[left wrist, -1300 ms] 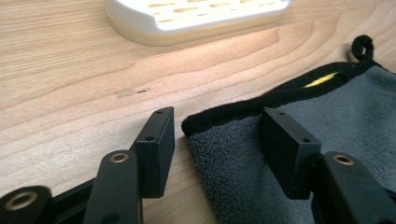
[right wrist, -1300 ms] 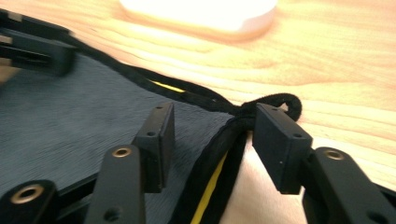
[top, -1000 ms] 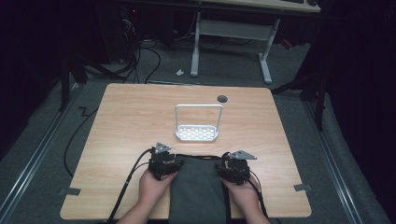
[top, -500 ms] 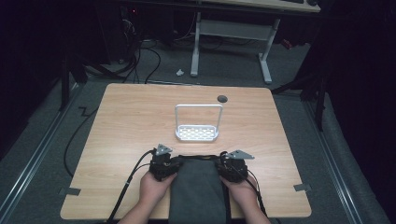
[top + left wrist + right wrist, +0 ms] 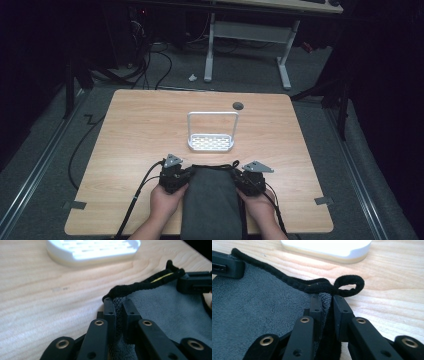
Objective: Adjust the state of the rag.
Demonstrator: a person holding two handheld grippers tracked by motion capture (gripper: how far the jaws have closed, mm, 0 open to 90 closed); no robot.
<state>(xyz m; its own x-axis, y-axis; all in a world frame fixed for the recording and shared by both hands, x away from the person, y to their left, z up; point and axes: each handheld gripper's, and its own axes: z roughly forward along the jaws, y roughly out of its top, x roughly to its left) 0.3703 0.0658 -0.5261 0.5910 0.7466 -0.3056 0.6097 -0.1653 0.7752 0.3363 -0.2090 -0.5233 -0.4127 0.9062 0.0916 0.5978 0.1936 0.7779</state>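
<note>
My left tool and right tool, jaws just closing, each pinch a far corner of the grey black-edged microfibre cloth at the surface's six o'clock, so I lift both evenly.

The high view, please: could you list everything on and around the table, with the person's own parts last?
towel: one, dark grey with black hem, near edge of the table, between the claws
rack: one, white, perforated base with a hoop handle, table centre
table: one, light wood
grommet: one, dark, far table edge
desk frame: one, white, floor beyond
left claw: one, black, jaws have just been closing, shut on the towel's far left corner
right claw: one, black, likewise closing, shut on the far right corner
hands: two, behind the claws
</note>
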